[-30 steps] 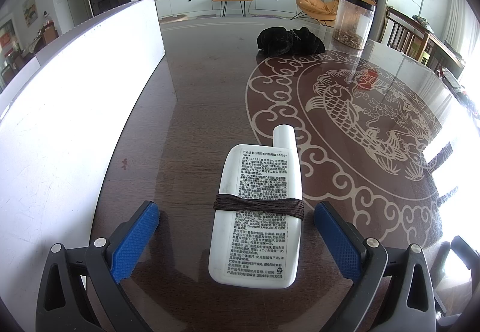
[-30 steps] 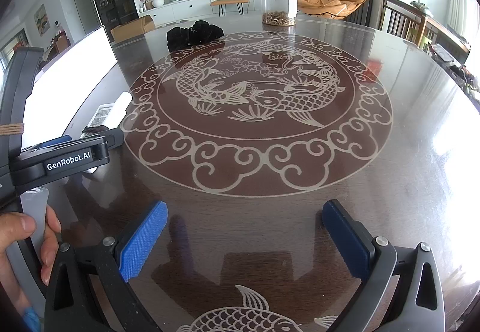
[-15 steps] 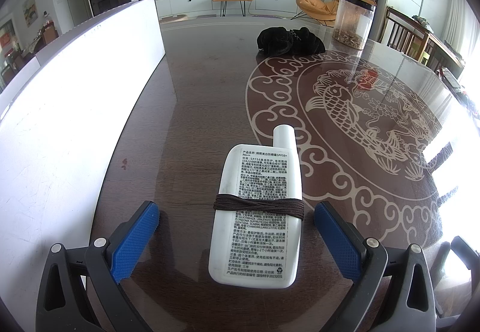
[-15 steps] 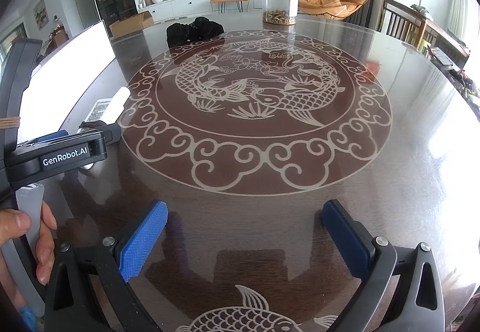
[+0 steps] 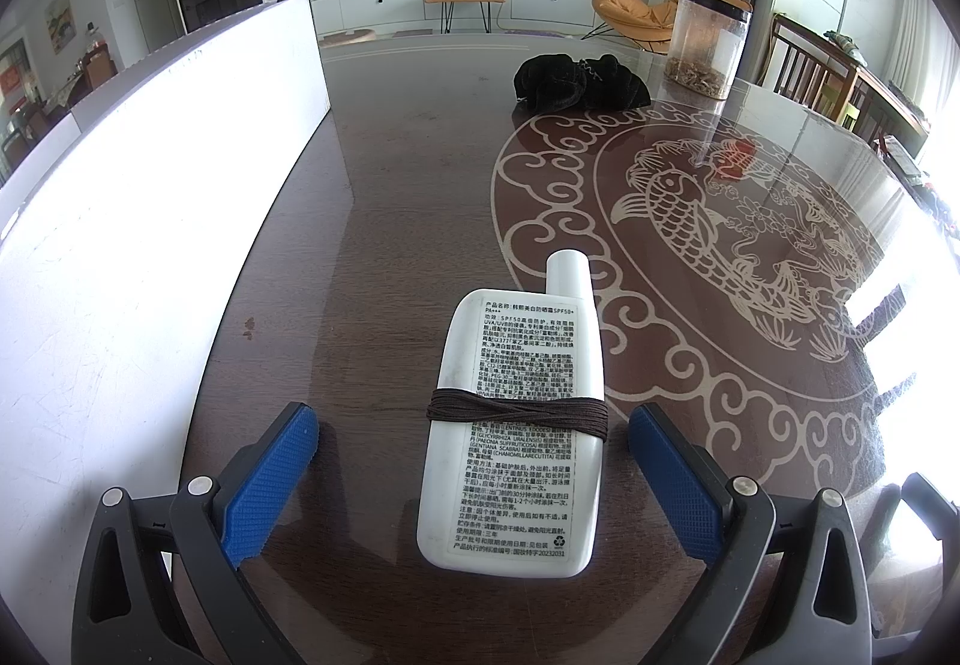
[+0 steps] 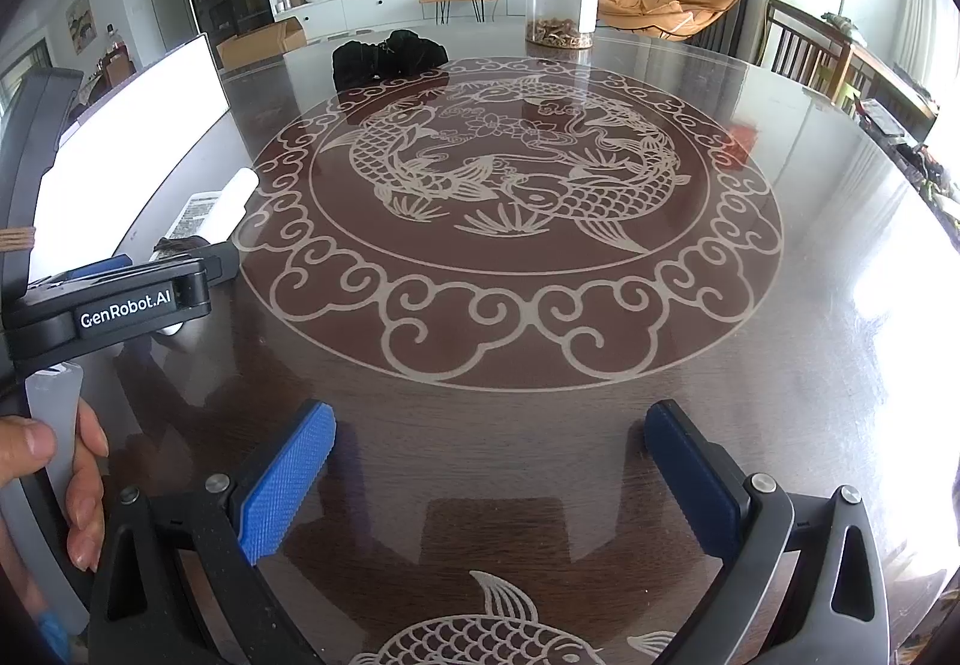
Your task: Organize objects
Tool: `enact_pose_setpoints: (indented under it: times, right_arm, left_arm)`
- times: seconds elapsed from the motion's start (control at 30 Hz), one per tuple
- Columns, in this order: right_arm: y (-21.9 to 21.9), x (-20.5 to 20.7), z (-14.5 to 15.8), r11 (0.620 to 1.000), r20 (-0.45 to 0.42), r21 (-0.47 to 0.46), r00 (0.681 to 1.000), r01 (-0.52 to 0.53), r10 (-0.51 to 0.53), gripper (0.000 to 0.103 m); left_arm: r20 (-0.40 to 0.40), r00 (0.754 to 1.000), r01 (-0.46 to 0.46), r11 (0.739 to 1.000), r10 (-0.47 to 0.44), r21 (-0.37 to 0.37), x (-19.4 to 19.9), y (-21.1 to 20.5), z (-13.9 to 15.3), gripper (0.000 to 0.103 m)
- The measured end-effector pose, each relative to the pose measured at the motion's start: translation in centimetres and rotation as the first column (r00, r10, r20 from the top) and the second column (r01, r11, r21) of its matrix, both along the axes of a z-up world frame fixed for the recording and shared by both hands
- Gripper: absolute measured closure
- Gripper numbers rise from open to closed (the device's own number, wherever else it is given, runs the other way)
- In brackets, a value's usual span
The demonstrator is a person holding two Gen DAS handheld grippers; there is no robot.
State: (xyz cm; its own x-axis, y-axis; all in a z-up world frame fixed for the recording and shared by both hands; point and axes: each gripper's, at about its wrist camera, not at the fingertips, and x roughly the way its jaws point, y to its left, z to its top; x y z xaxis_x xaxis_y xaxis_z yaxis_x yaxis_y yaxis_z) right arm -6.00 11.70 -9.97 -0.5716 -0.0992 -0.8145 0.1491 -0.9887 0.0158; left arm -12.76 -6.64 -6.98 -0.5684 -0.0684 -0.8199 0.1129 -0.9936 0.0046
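Left wrist view shows a flat white bottle (image 5: 516,425) lying label-up on the dark table (image 5: 390,221), its cap pointing away, with a brown cord (image 5: 517,413) wound around its middle. The bottle sits between the blue pads of the left gripper (image 5: 474,461), whose jaws stand wide apart and touch neither side of it; nothing is held. A white board (image 5: 132,221) stands along the table's left edge, well apart from the bottle, and a black cloth (image 5: 579,84) and a clear jar (image 5: 708,42) sit at the far end. In the right wrist view, the right gripper (image 6: 489,476) hovers over bare tabletop, jaws likewise spread and empty, while the bottle (image 6: 231,203) shows at the left behind the other tool. If the left jaws close next, the risk appears to be the smooth, tapering sides: the bottle lies slightly right of centre, so one pad would likely meet it first and could push or twist it on the glossy surface. Pinching over the cord might also give a less secure hold.
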Motion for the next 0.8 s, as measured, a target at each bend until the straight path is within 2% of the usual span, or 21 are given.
enact_pose_setpoints:
  times: [0.63,0.73,0.8]
  right_arm:
    - [0.2,-0.2,0.2,1.0,0.011,-0.015,1.0,-0.008,0.008,0.0]
    - [0.7,-1.3,0.7,0.998,0.03,-0.057,0.999,-0.042,0.044,0.0]
    - [1.3,-2.8,1.3,0.996,0.015,-0.036,0.997,-0.081,0.081,0.0]
  left_arm:
    - [0.0,1.0,0.0,1.0,0.0,0.0,0.0,0.0,0.0,0.0]
    - [0.0,1.0,0.0,1.0,0.0,0.0,0.0,0.0,0.0,0.0]
    - [0.0,1.0,0.0,1.0,0.0,0.0,0.0,0.0,0.0,0.0]
